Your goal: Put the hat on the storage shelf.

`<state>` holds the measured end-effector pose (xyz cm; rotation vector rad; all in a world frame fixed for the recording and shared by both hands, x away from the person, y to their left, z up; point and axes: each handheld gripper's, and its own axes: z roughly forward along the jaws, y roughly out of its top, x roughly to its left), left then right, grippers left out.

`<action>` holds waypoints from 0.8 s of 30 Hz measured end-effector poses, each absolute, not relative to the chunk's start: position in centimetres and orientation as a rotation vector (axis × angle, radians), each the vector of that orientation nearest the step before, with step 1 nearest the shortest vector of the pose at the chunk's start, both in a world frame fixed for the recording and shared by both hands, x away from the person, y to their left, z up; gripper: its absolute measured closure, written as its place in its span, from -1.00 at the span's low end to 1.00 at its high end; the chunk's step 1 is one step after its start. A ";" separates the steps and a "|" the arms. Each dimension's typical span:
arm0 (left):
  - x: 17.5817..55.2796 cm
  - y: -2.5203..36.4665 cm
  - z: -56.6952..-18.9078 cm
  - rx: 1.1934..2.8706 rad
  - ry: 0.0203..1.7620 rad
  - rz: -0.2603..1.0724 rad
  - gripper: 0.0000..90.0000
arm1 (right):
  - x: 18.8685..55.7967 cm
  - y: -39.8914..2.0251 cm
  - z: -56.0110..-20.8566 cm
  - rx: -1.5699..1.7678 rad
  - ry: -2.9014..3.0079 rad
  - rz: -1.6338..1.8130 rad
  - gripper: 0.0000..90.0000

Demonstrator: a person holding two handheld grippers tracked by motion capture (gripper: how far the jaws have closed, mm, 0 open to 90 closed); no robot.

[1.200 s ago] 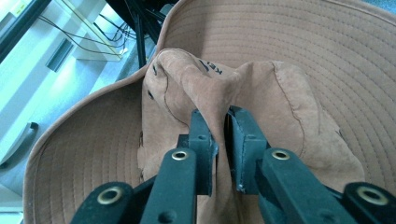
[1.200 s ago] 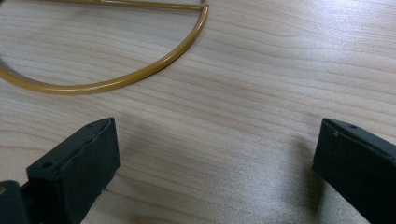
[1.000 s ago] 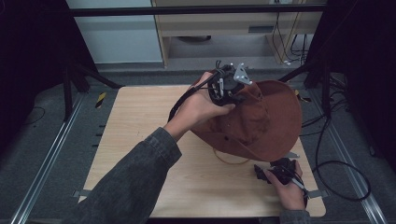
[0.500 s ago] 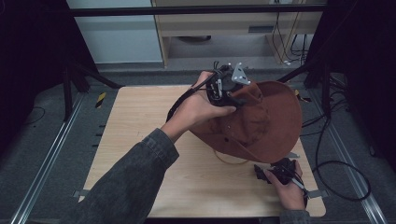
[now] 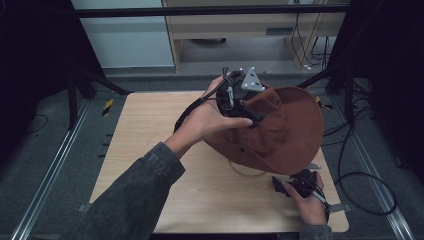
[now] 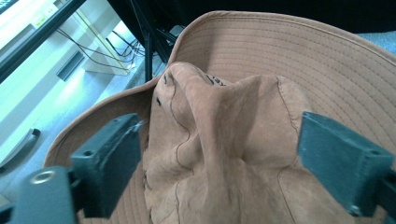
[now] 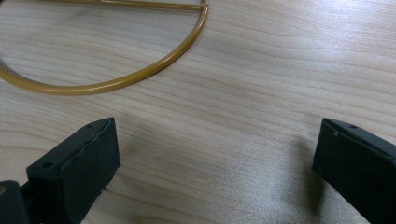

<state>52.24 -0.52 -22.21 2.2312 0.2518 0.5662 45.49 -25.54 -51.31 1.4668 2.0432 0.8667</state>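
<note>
A brown wide-brimmed hat lies on the right side of the wooden table. My left gripper is over its crown, held from the left by a hand. In the left gripper view the creased crown bulges between the two black jaws of that gripper. The jaws have just been opening and stand wide, open. My right gripper rests low near the table's front right, open, nothing between its jaws. A thin golden hoop lies on the wood just ahead of it.
The golden hoop pokes out from under the hat's front brim. Cables trail off the table's right edge. A dark frame rail and a low cabinet stand behind the table. Bare wood lies at the left.
The left hand and its gripper have shifted slightly on the hat's crown, and the crown has settled a little. The right hand has kept still.
</note>
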 end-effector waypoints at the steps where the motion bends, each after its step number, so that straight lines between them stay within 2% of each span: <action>1: 52.2 -0.3 -22.2 2.229 0.255 0.558 -0.87 | 45.5 -25.6 -51.3 1.464 2.042 0.864 -0.99; 11: 51.0 3.1 -21.4 2.175 0.264 0.549 -0.89 | 45.5 -25.5 -51.3 1.467 2.044 0.865 -0.99; 24: 48.2 10.7 -22.7 2.115 0.340 0.576 -0.90 | 45.3 -25.4 -51.3 1.499 2.038 0.875 -0.99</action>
